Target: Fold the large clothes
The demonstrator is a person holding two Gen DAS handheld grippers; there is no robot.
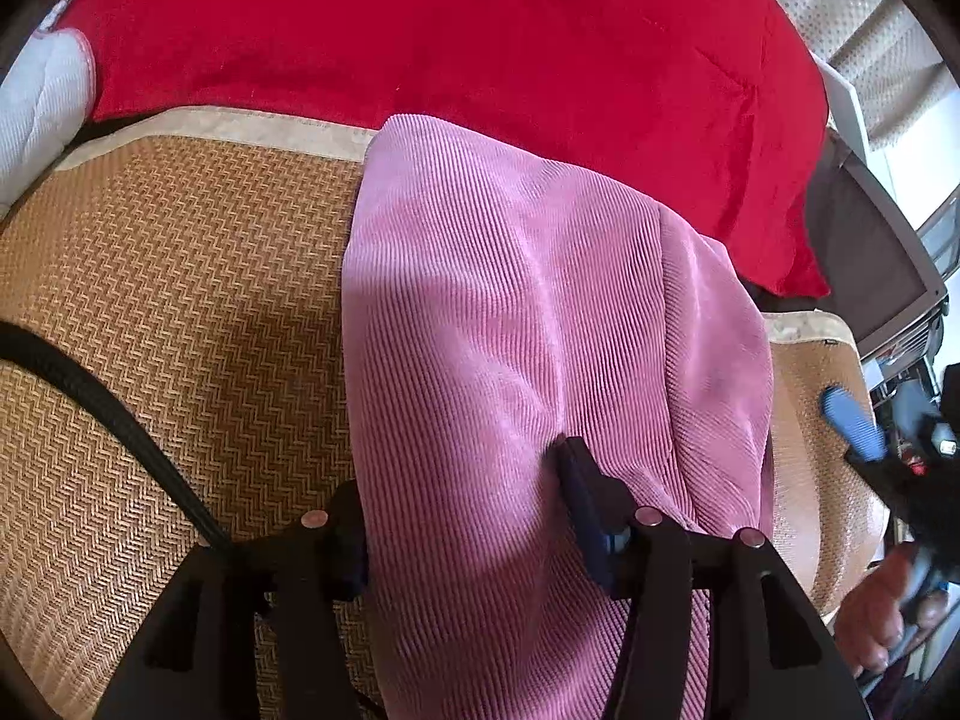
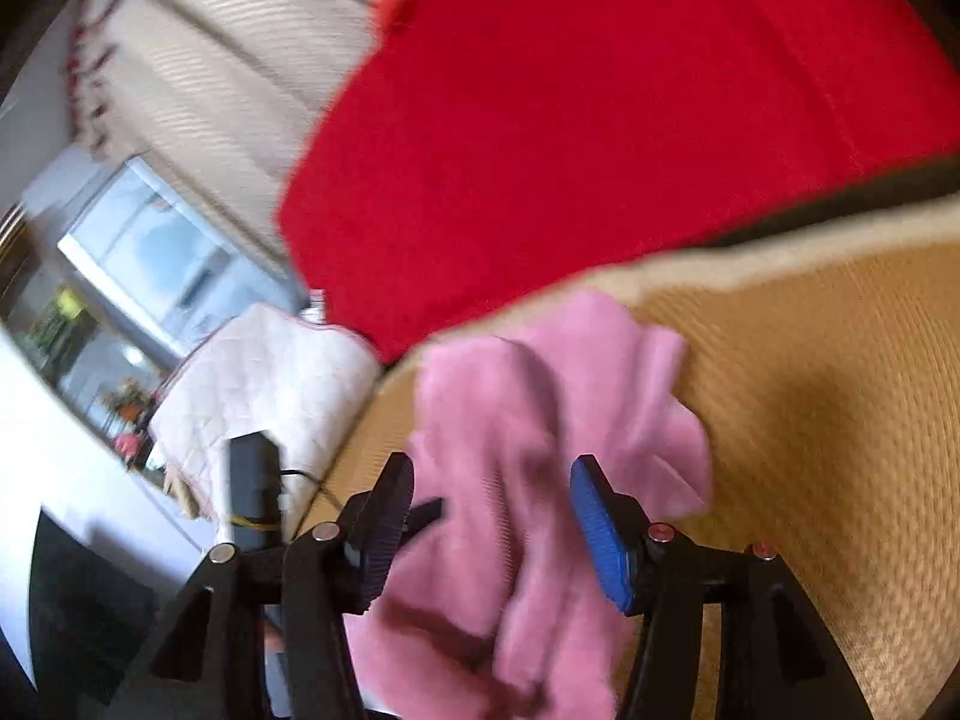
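A pink corduroy garment [image 1: 510, 300] lies lengthwise on a woven straw mat [image 1: 180, 270]. My left gripper [image 1: 462, 510] points down at it with its jaws apart. A hump of the cloth fills the gap; the right finger dents the fabric and the left finger sits at the cloth's edge, partly covered. In the blurred right wrist view, the garment [image 2: 540, 372] lies bunched on the mat [image 2: 810, 390]. My right gripper [image 2: 492, 474] is open over it, and the blue pad [image 2: 600, 540] shows bare.
A red blanket [image 1: 450, 30] covers the bed behind the mat. A white quilted pillow [image 1: 36, 96] sits at the far left. A black cable [image 1: 90, 384] crosses the mat. A hand [image 1: 876, 618] shows at the right edge. A window [image 2: 162, 252] is beyond the bed.
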